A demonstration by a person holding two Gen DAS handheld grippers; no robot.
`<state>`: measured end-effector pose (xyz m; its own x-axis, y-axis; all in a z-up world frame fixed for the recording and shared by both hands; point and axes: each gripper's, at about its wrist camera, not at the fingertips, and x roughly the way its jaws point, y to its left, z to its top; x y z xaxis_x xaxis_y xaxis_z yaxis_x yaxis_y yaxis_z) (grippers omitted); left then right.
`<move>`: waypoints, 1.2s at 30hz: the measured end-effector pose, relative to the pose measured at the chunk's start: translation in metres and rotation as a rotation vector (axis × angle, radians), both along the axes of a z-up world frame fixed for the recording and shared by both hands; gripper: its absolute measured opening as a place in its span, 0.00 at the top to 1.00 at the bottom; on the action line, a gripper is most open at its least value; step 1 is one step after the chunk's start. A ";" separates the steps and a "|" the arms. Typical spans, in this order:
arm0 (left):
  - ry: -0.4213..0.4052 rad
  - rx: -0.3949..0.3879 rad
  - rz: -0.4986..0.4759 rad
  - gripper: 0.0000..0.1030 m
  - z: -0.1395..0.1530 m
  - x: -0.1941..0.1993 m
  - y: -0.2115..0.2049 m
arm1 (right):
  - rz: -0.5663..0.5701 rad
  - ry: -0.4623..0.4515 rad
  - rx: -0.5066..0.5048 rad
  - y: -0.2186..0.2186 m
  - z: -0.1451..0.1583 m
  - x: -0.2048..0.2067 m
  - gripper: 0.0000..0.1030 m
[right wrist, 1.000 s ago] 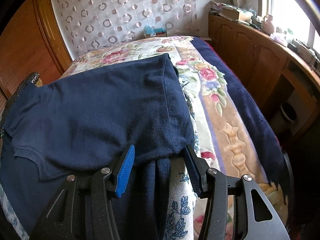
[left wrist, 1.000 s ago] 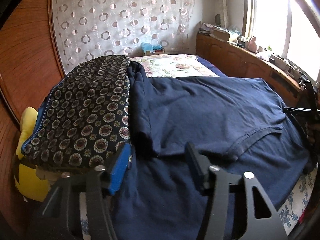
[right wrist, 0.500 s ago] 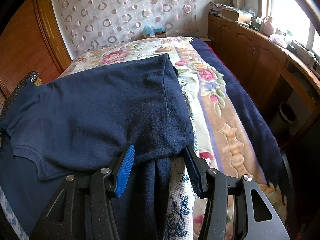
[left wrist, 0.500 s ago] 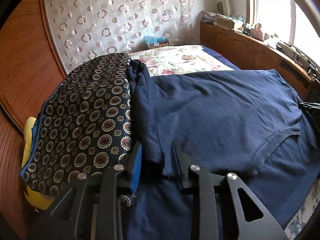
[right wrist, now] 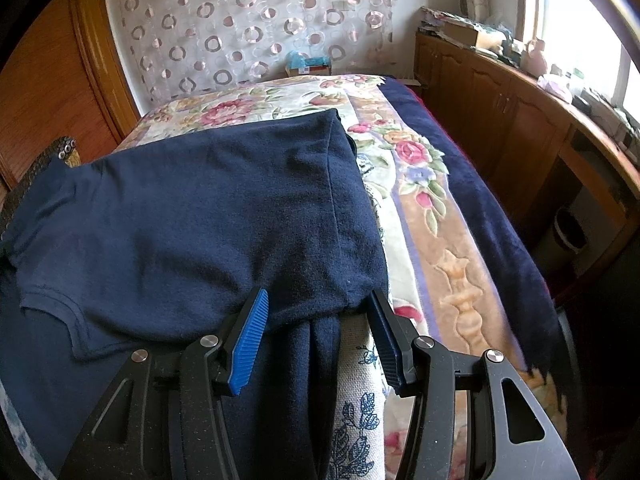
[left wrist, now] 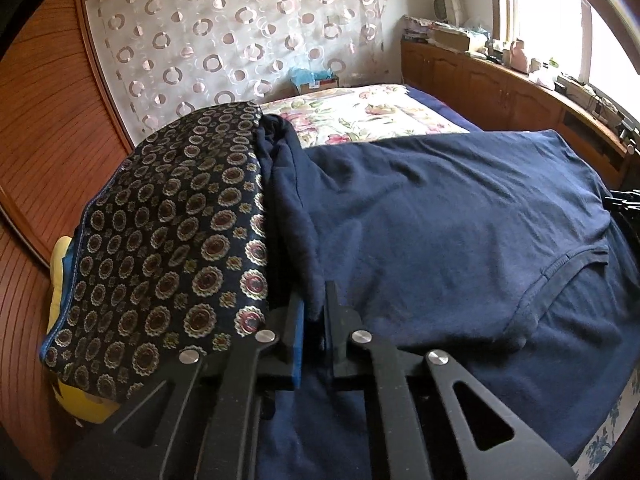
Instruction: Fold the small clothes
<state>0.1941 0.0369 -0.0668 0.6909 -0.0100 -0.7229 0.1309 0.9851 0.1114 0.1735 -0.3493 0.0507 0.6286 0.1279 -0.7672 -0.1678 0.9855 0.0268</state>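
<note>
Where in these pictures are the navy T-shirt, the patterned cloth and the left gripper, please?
navy T-shirt [left wrist: 440,216]: left wrist view, flat back panel.
patterned cloth [left wrist: 168,240]: left wrist view, middle of its top.
left gripper [left wrist: 314,312]: left wrist view, between fingertips pinching the shirt's edge.

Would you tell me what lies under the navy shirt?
The navy shirt rests on a floral bedspread showing past its edges; whatever lies beneath its middle is covered.

No readable text, label or brand anywhere (patterns only, no lettering)
</note>
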 end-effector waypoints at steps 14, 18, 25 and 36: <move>-0.126 -0.084 0.000 0.93 0.045 -0.010 0.010 | 0.087 -0.084 -0.013 0.005 0.034 0.000 0.92; -0.135 -0.091 0.002 0.93 0.048 -0.008 0.011 | 0.062 -0.103 -0.026 0.000 0.036 0.000 0.92; -0.147 -0.117 0.001 0.93 0.049 -0.008 0.013 | 0.040 -0.118 -0.023 0.008 0.032 0.001 0.92; -0.277 -0.206 -0.006 0.94 0.097 -0.063 0.039 | 0.134 -0.271 0.016 0.004 0.081 -0.072 0.94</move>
